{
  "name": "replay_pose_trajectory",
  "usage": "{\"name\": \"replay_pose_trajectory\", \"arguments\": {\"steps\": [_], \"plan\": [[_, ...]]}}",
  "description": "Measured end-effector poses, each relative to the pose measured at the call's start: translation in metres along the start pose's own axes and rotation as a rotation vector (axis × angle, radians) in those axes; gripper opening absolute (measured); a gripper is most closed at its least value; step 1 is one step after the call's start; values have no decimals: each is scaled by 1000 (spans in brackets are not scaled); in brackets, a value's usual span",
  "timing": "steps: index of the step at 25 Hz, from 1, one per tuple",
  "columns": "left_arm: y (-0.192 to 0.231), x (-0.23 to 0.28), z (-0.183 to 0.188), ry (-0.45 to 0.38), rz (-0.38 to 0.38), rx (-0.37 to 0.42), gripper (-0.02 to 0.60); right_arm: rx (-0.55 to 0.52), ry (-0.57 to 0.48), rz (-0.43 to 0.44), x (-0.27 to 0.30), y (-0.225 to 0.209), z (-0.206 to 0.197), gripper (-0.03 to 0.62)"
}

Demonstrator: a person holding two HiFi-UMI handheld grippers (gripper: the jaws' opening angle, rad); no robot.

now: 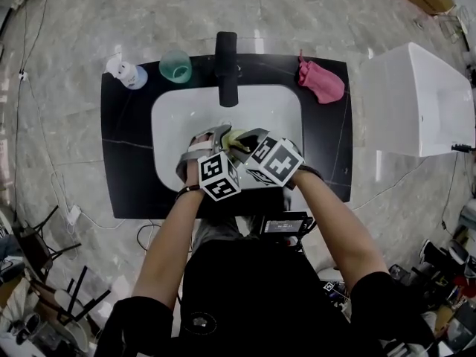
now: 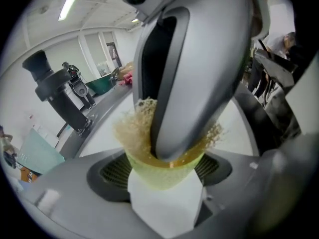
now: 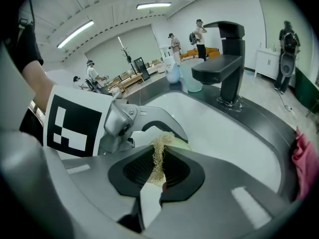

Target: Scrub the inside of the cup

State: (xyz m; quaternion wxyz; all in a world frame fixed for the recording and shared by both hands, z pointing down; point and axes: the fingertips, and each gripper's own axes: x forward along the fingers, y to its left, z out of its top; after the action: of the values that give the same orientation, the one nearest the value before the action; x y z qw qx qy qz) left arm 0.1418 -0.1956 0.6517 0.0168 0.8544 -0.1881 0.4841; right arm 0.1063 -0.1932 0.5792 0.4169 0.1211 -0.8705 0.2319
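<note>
A yellow-green cup (image 1: 236, 137) hangs over the white sink basin (image 1: 279, 114), and my left gripper (image 1: 214, 138) is shut on it. In the left gripper view the cup (image 2: 149, 176) sits gripped between the two jaws of my left gripper (image 2: 167, 183). A tan fibrous scrubber (image 2: 134, 128) is pushed inside the cup, with the right gripper's grey jaw reaching into the mouth. My right gripper (image 3: 153, 177) is shut on the scrubber (image 3: 158, 153); the cup's pale rim (image 3: 180, 144) shows just beyond it. In the head view my right gripper (image 1: 244, 147) meets the cup from the right.
A black faucet (image 1: 226, 69) stands behind the basin on the black counter (image 1: 126, 155). A teal cup (image 1: 175, 65) and a white bottle (image 1: 125, 73) stand at the back left, a pink cloth (image 1: 321, 80) at the back right. A white fixture (image 1: 420, 99) stands right of the counter.
</note>
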Motion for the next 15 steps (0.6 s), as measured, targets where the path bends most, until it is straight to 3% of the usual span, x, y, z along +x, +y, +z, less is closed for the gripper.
{"name": "replay_pose_trajectory", "arguments": {"steps": [9,15], "plan": [[5,-7,-12,-4,-11,-57,373,15,-70,-90,-10,-20,14,43],[9,-16,-10,-37,-26,-151,373,-14,-53,-150,-12,-29,8,43]]}}
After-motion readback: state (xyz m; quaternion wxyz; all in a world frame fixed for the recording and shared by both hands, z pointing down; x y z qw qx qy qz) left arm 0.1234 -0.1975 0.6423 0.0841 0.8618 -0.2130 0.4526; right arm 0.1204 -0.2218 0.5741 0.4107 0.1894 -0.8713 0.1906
